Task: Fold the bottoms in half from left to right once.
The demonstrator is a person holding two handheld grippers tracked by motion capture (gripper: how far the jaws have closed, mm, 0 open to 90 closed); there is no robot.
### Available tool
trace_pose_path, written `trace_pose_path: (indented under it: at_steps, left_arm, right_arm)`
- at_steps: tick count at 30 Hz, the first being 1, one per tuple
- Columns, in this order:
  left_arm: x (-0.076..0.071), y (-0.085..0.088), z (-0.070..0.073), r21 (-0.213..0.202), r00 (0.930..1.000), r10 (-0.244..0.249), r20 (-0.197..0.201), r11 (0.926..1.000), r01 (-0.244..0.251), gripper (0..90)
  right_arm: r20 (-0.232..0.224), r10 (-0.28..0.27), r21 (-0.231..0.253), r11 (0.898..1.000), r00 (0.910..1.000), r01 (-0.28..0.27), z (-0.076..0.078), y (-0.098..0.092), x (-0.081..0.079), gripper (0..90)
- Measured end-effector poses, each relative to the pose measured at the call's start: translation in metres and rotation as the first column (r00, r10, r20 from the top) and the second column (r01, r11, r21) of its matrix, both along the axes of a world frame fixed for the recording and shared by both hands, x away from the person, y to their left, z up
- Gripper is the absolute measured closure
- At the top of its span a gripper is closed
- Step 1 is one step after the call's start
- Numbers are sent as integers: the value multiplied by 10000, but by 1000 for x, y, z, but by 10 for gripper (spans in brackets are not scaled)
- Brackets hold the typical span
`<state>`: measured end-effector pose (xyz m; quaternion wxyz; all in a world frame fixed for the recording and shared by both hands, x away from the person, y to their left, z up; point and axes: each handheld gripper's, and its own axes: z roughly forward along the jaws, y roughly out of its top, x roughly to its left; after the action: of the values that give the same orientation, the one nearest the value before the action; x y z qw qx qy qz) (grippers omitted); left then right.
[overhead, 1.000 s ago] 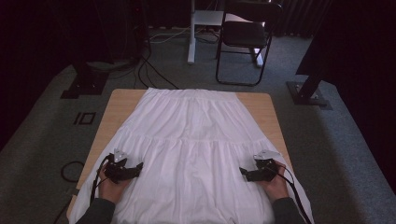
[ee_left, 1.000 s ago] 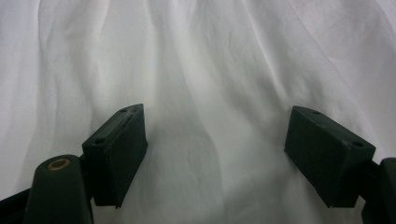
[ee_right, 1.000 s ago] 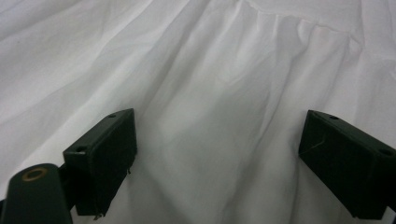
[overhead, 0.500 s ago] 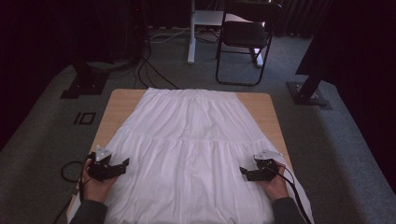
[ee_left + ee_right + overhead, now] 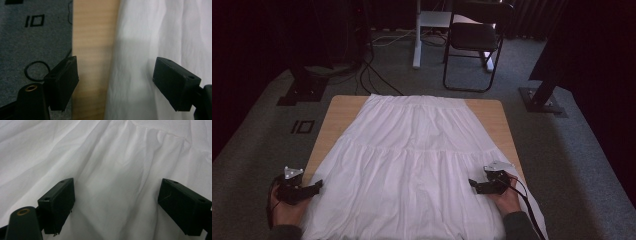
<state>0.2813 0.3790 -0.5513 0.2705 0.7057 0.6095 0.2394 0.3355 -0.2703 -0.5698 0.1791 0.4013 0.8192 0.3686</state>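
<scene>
- A white skirt (image 5: 412, 165) lies spread flat on a wooden table (image 5: 341, 107), its gathered waistband at the far end and its wide hem hanging over the near edge
- A seam runs across the cloth about midway, and the lower tier flares out past both long sides of the table near the person
- The left gripper (image 5: 314, 187) sits off the left side of the table, level with the lower tier, jaws spread wide with nothing between them
- The left gripper view (image 5: 115, 82) shows what the high view cannot: the skirt's side edge runs up between the two jaws, with a strip of bare wood and then grey carpet (image 5: 35, 50) to its left
- The right gripper (image 5: 473, 186) hovers over the lower right part of the skirt, jaws wide apart and gripping nothing
- The right gripper view (image 5: 116, 202) shows soft folds and the gathered seam close up
- Bare wood shows along both sides of the table's far half, beside the waistband
- Open carpet surrounds the table; a black chair (image 5: 474, 37) stands well beyond the far end
- The number "10" (image 5: 302, 126) is marked on the carpet left of the table, also readable in the left gripper view
</scene>
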Motion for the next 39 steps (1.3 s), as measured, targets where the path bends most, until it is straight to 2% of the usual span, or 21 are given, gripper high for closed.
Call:
trace_pose_path:
  at_steps: [3, 7, 8, 9, 10, 11, 12, 13, 17, 18, 19, 20, 21, 22, 26, 29, 33, 34, 35, 36, 39]
  left_arm:
    - [-1, -5, 1, -20, 9999, -168, -28, 9999, 168, 235]
    - [-4, -10, 3, -46, 9993, -372, -4, 9993, 372, 359]
    - [-5, -13, 5, -140, 9977, -669, -66, 9977, 668, 579]
    - [-5, -13, 5, -140, 9977, -669, -66, 9977, 668, 671]
    - [-5, -14, 6, -232, 9966, -818, -106, 9964, 815, 671]
    - [-5, -16, 7, 2, 9965, -835, -87, 9965, 835, 854]
    - [-5, -19, 7, 469, 9969, -785, -72, 9958, 788, 862]
    - [-4, -20, 8, 635, 9973, -738, -66, 9952, 741, 867]
    - [-4, -16, 8, 745, 9986, -536, 7, 9958, 534, 871]
    - [-5, -14, 8, 757, 9991, -433, 48, 9962, 428, 871]
    - [-5, -11, 9, 749, 9993, -356, 95, 9966, 348, 872]
    - [-5, -10, 9, 766, 9993, -334, 149, 9965, 322, 871]
    - [-5, -8, 11, 801, 9994, -311, 161, 9963, 297, 872]
    - [-5, -7, 12, 839, 9995, -264, 193, 9962, 247, 871]
    - [-3, -2, 14, 1086, 9997, -45, 255, 9941, 17, 872]
    - [0, 4, 14, 1254, 9995, 162, 270, 9919, -194, 874]
    - [3, 21, 16, 1322, 9958, 788, 458, 9876, -843, 877]
    - [3, 21, 16, 1322, 9958, 788, 458, 9876, -843, 878]
    - [5, 33, 19, 1401, 9911, 1213, 546, 9818, -1279, 878]
    - [6, 38, 20, 1501, 9890, 1367, 573, 9781, -1439, 879]
    - [9, 53, 23, 1832, 9780, 1996, 605, 9609, -2075, 880]
  right_arm:
    - [-2, 0, 0, 10000, 10000, 0, 0, 0, 0, 134]
    - [7, 1, 1, 10000, 10000, -1, 0, 0, 0, 137]
    - [77, -41, 29, 10000, 10000, 41, 0, -1, -1, 201]
    - [77, -41, 29, 10000, 10000, 41, 0, -1, -1, 201]
    - [110, -86, 90, 9999, 9999, 85, 0, -2, -2, 251]
    - [173, -91, 164, 9998, 9998, 89, 4, -6, -6, 492]
    - [167, -153, 174, 9997, 9997, 150, 7, -9, -8, 506]
    - [382, -381, 332, 9988, 9985, 369, 13, -14, -10, 512]
    - [804, -888, 875, 9928, 9928, 817, 30, -31, -18, 503]
    - [727, -1641, 424, 9860, 9838, 1613, 42, -54, -27, 413]
    - [700, -1923, -135, 9810, 9788, 1937, 42, -62, -31, 401]
    - [774, -2326, -751, 9683, 9695, 2383, 39, -72, -36, 381]
    - [756, -2594, -949, 9593, 9628, 2659, 35, -78, -39, 364]
    - [620, -2945, -938, 9495, 9536, 2993, 30, -86, -42, 360]
    - [42, -3592, -876, 9295, 9332, 3582, 11, -106, -48, 338]
    - [-523, -3549, -195, 9349, 9334, 3544, 6, -113, -44, 449]
    - [-593, -3226, -366, 9464, 9447, 3209, 10, -108, -43, 818]
    - [-593, -3226, -366, 9464, 9447, 3209, 10, -108, -43, 818]
    - [-555, -3180, -454, 9478, 9465, 3158, 10, -107, -44, 859]
    - [-332, -3228, -925, 9433, 9459, 3187, 11, -102, -44, 875]
    - [-276, -3243, -1017, 9419, 9456, 3201, 11, -100, -45, 877]
